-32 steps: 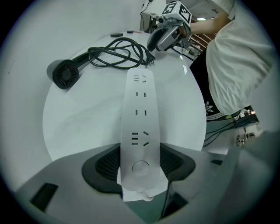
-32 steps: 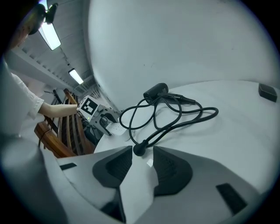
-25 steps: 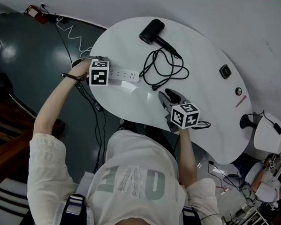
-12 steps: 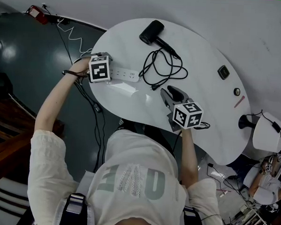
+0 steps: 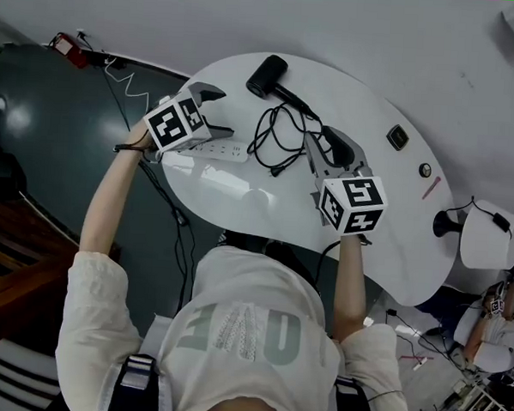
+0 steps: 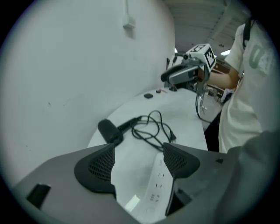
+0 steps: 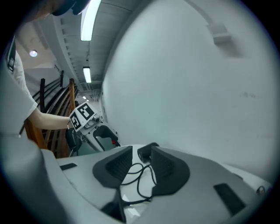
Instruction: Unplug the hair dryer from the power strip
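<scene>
White kidney-shaped desk [image 5: 385, 224], both grippers held clear above it.

Left gripper [image 6: 139, 151]: jaws have just been opening, now spread wide, nothing clamped. Only the desk and the strip show through the gap.

Right gripper [image 7: 141, 159]: jaws partly apart, released, empty.

Black hair dryer [image 5: 268, 75] lies on its side, beyond both sets of jaws, straight ahead of the right pair. Its black looped cord [image 5: 282, 137] sprawls between dryer and jaws.

White oblong power strip [image 6: 157, 183] sits flat directly below the left jaws, under the one on the person's side, long axis running roughly the way they point. Sockets look vacant.

Small black plug [image 6: 173, 138] appears to lie loose on the desk just past the strip's far end, apart from it; fine detail is soft. Judged: unplugging done. The plug lies ahead of the left jaws, and the left hand is probably nearer it.
</scene>
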Motion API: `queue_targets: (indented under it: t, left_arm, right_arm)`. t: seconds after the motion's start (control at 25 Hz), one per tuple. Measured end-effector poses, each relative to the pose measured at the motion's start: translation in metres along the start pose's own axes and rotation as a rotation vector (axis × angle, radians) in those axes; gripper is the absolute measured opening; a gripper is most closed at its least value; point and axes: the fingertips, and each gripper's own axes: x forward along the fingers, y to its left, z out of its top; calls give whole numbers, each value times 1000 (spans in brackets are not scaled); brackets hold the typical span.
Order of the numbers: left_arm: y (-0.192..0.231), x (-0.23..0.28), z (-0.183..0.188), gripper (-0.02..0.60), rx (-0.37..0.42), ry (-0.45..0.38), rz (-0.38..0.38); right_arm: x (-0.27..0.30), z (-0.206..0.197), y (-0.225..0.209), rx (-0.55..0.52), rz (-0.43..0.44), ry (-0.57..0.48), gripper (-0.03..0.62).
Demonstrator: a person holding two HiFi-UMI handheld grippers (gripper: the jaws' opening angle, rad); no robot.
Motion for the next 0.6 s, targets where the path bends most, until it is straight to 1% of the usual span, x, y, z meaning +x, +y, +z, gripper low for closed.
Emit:
queue_targets:
  t: [0.04,0.08,0.16,0.24,0.28,0.32,0.4,0.52,0.6]
  left_arm:
    - [2,-9,22,357,-27,-82,15]
    - [3,-19,46,343,-58,-175,27]
    - [-2,-43,97,289,-121,-390,43]
    - [-12,-67,141,233,-170,-585,63]
    - [-18,-77,158,204,-191,-659,82]
    - [-23,-86,171,149,-212,-718,110]
    - [-29,-101,190,5,-257,-802,206]
    - [-35,-122,208,5,-291,-869,402]
    - [-38,-136,209,5,-348,-887,539]
  right_arm:
    - [-4,17,-2,-19,-27,-33,135]
    - [-10,32,-6,-33,-59,-63,121]
    - [-23,60,-13,-45,-133,-127,29]
    - [-39,85,-17,-54,-191,-203,17]
    - [-47,96,-16,-62,-212,-241,15]
    - [-55,106,-15,-75,-231,-277,11]
    - [-71,123,-8,-116,-262,-340,5]
    - [-91,137,3,-170,-297,-415,5]
    - [-100,138,7,-174,-328,-448,5]
